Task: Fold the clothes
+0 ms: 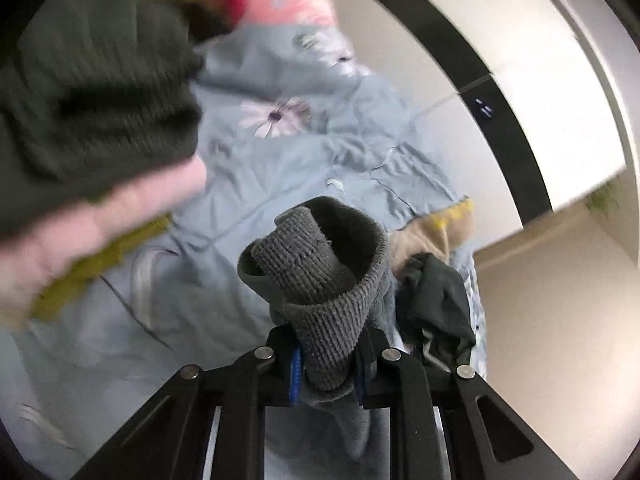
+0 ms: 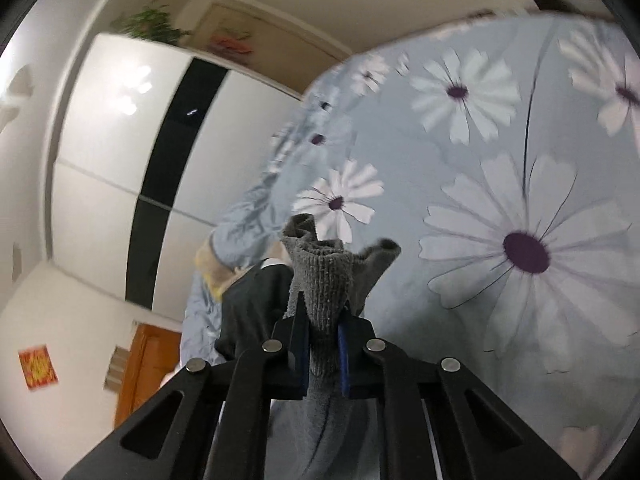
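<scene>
While both the left gripper [image 1: 326, 364] and right gripper [image 2: 324, 350] are clamping the grey ribbed knit garment [image 1: 320, 264], spreading them evenly apart is looking wise.

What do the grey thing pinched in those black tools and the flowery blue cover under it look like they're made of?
The grey garment looks like a ribbed knit, likely cotton or a blend: fine rows of stitches and a soft, matte, slightly fuzzy edge show where it bunches up. The flowery blue cover looks like thin woven fabric, perhaps cotton or polyester: smooth with a faint sheen, a flat daisy print, and sharp creases in the left view.
</scene>
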Demonstrator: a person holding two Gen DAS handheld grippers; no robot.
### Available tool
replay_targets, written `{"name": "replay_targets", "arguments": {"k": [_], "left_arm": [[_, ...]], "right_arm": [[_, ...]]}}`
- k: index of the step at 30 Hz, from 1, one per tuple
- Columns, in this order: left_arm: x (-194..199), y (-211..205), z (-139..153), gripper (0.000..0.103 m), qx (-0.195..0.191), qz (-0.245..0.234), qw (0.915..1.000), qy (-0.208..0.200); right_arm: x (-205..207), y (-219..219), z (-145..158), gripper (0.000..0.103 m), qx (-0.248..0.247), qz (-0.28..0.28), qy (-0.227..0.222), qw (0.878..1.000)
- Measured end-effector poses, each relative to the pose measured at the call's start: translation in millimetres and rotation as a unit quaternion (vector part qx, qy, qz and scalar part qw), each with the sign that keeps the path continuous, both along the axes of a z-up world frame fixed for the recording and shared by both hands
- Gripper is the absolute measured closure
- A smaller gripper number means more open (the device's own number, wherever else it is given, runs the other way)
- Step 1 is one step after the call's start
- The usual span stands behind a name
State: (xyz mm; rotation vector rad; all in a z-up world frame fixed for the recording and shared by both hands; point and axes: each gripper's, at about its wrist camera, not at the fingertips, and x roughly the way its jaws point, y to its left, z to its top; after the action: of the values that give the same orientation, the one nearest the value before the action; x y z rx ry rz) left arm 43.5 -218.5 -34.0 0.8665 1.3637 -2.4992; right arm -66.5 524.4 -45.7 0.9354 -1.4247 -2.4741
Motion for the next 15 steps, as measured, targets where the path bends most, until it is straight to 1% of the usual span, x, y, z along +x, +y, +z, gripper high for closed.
{"name": "replay_targets", "arguments": {"k": [1, 2, 3, 5, 6, 8, 10, 12, 13, 14, 15], "left_arm": [[8.8, 0.0, -2.5, 0.083, -0.009, -0.006, 0.9999, -0.009], [17.9, -0.2, -6.3, 0.083, -0.018, -0.01, 0.9996, -0.019], [29.6, -1.9, -21.2, 0.083, -0.021, -0.01, 0.9985, -0.048], [43.0, -6.4, -49.4, 0.083, -0.003, -0.001, 0.9959, -0.091], [51.0, -8.1, -66.0, 0.083, 0.015, 0.008, 0.9936, -0.112], [66.8, -11.3, -97.9, 0.083, 0.049, 0.026, 0.9869, -0.152], [78.2, -9.7, -107.6, 0.082, 0.06, 0.042, 0.9841, -0.162], [83.4, -11.2, -112.9, 0.08, 0.077, 0.052, 0.9813, -0.168], [87.7, -11.6, -111.5, 0.077, 0.08, 0.054, 0.98, -0.174], [92.7, -11.9, -109.8, 0.076, 0.084, 0.053, 0.9794, -0.176], [89.7, -10.8, -109.1, 0.074, 0.086, 0.05, 0.9789, -0.179]], "right_arm": [[8.6, 3.4, 2.1, 0.092, 0.006, 0.0, 0.003, 1.0], [15.7, 7.2, -5.6, 0.092, 0.005, -0.005, -0.009, 1.0], [21.6, 11.3, -20.0, 0.092, -0.001, -0.013, -0.033, 0.999], [33.4, 19.3, -49.0, 0.092, -0.014, -0.03, -0.08, 0.996], [39.3, 23.4, -63.4, 0.093, -0.02, -0.039, -0.104, 0.994], [48.6, 23.7, -84.4, 0.093, -0.03, -0.049, -0.132, 0.99], [54.6, 22.9, -89.6, 0.093, -0.032, -0.055, -0.136, 0.989], [55.6, 22.0, -86.3, 0.093, -0.029, -0.056, -0.133, 0.989], [55.0, 21.1, -83.9, 0.093, -0.026, -0.054, -0.131, 0.989], [55.2, 19.4, -80.1, 0.093, -0.021, -0.053, -0.129, 0.99], [55.9, 17.0, -75.3, 0.093, -0.014, -0.051, -0.126, 0.991]]}}
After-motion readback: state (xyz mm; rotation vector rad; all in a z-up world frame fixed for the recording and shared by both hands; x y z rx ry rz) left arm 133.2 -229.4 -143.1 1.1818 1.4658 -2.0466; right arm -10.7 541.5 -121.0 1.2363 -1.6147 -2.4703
